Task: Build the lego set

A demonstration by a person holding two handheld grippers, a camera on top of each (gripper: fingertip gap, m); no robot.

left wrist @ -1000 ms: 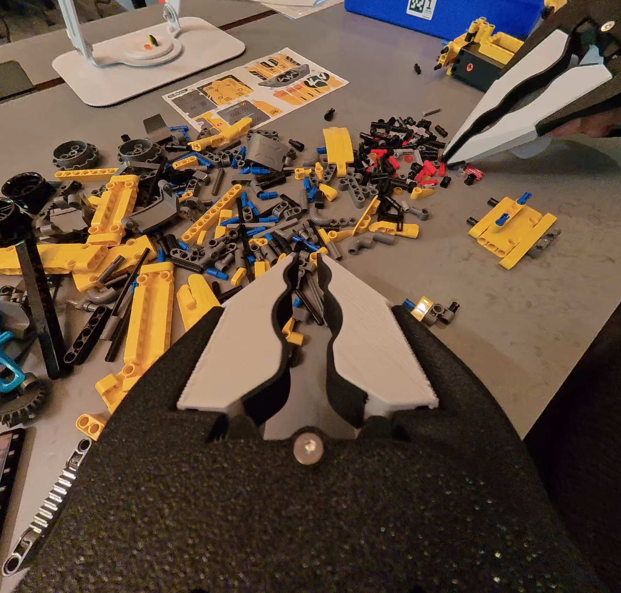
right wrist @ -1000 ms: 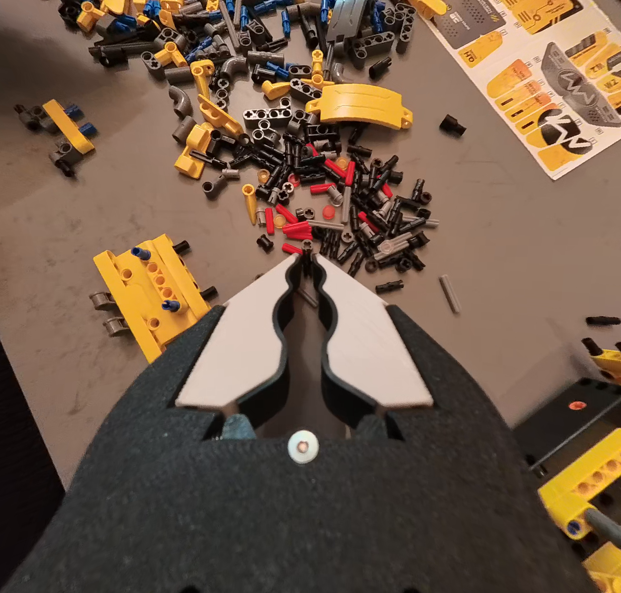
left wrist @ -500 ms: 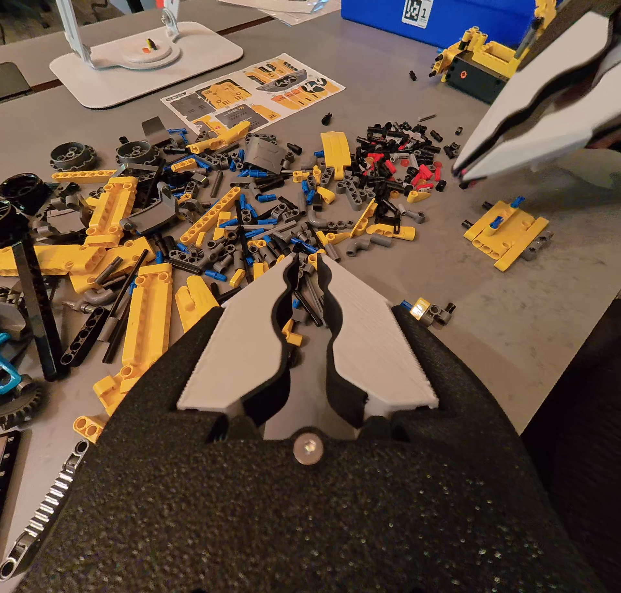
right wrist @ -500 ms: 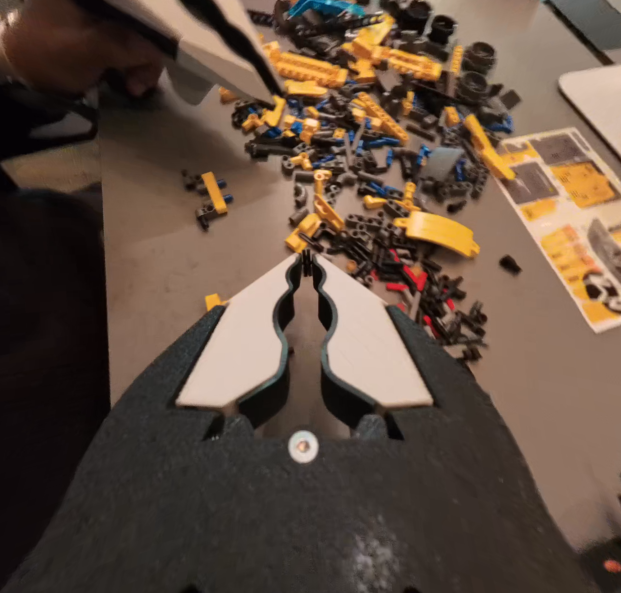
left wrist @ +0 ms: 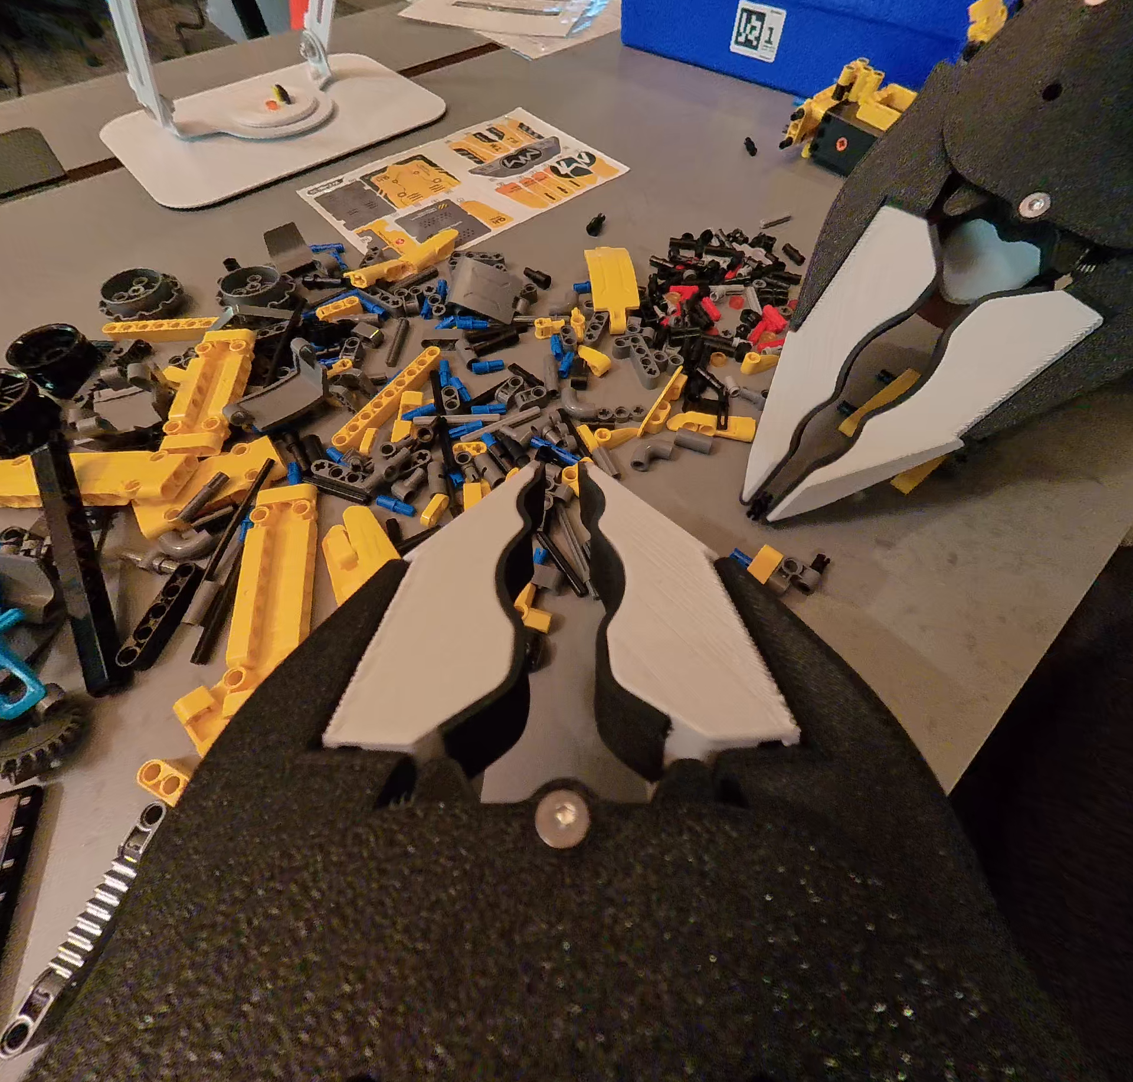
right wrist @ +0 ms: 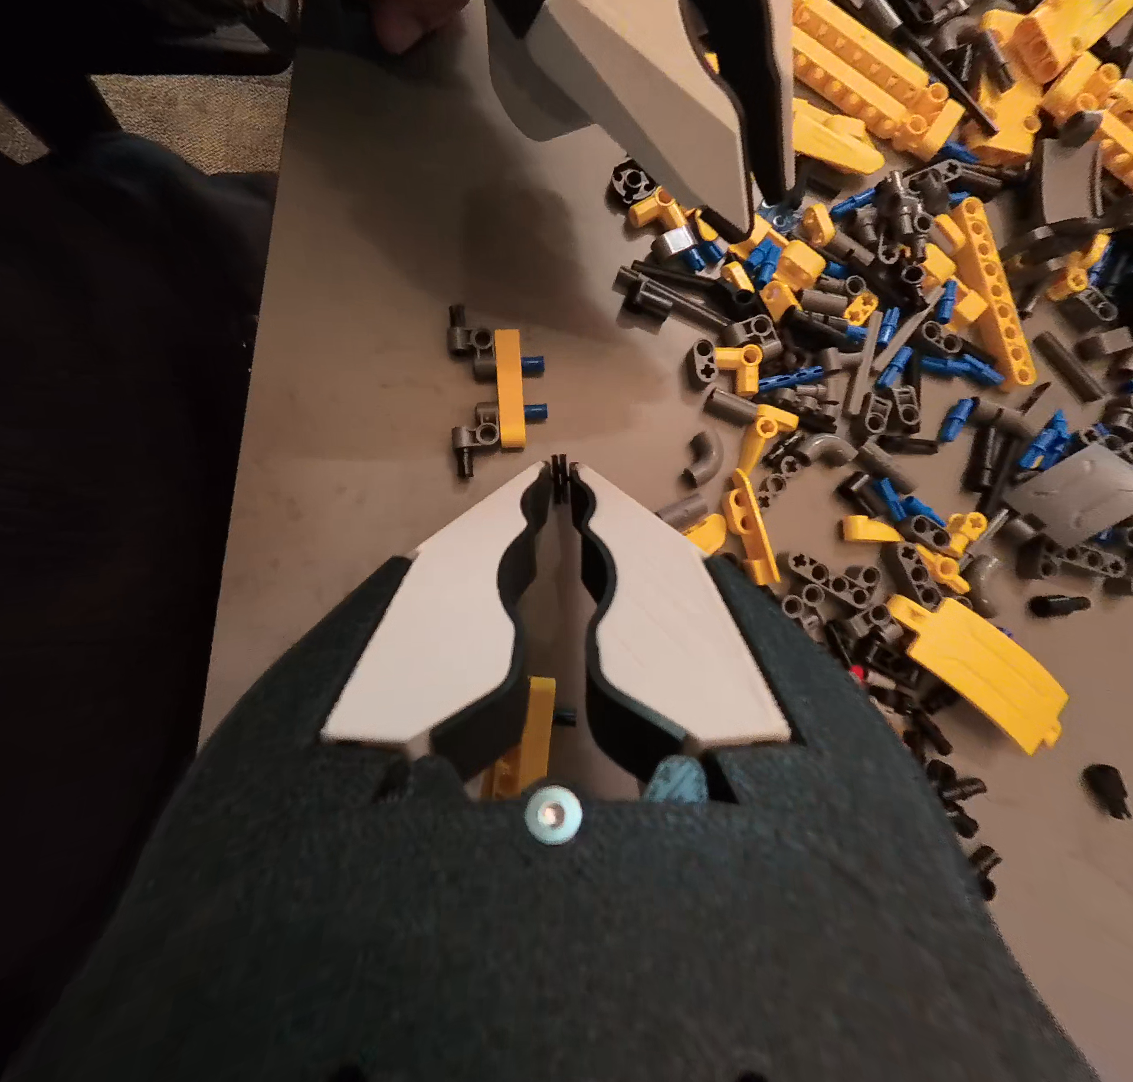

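Yellow, black and blue building pieces (left wrist: 392, 390) litter the grey worktop (left wrist: 919, 592). Over their near edge, the left tool (left wrist: 561, 470) hangs slightly parted, gripping nothing. Rightwards, the right tool (right wrist: 559, 469) pinches a small black pin (right wrist: 559, 477) above bare worktop, near a small yellow assembly (right wrist: 509, 387).

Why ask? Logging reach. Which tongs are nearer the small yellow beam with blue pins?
Right. Right tongs sit just beside the beam; left tongs hover farther off, over the pile.

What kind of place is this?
Probably a workshop or lab bench for model building: a grey table strewn with loose plastic building pieces, a sticker sheet and a blue bin.
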